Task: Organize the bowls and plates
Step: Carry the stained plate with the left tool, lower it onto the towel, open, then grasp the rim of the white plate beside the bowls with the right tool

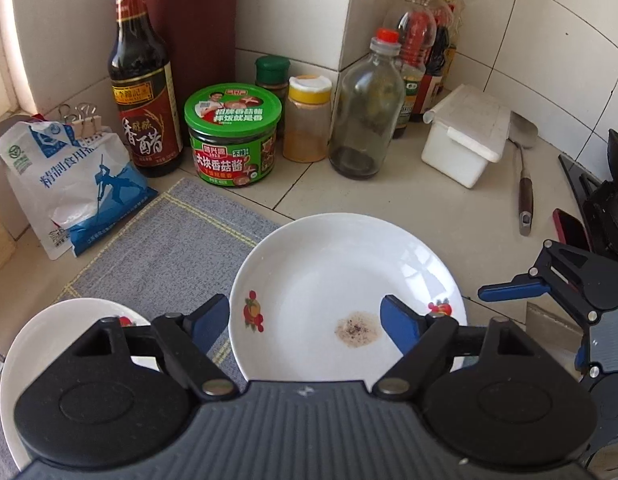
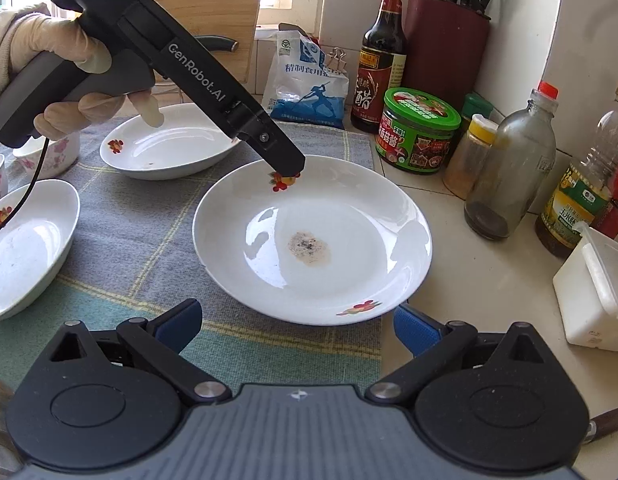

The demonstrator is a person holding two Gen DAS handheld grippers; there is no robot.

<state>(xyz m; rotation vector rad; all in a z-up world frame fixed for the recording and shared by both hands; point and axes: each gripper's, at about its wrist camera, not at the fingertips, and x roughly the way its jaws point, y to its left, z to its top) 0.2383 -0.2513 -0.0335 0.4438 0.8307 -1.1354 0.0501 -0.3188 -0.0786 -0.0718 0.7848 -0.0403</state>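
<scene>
A white plate [image 1: 333,264] with fruit prints and a brown stain in its middle lies half on the grey mat [image 1: 165,248], half on the tiled counter. My left gripper [image 1: 305,314] hovers over its near rim, open, with nothing pressed between the pads. In the right wrist view the plate [image 2: 349,216] lies ahead, and the left gripper [image 2: 287,166], held by a gloved hand [image 2: 57,52], reaches its far-left rim. My right gripper [image 2: 297,318] stands open at the plate's near edge, and it shows also at the right of the left wrist view [image 1: 531,326]. A second plate [image 2: 169,148], a third [image 2: 25,248] and small floral bowls [image 2: 49,152] sit on the mat.
Along the wall stand a vinegar bottle [image 1: 141,92], a green jar [image 1: 233,136], spice shakers [image 1: 307,120], a glass bottle [image 1: 367,108] and oil bottles [image 1: 425,48]. A salt bag [image 1: 73,176] leans at the left. At the right are a white box [image 1: 465,136], a spatula [image 1: 525,184] and the stove edge [image 1: 605,208].
</scene>
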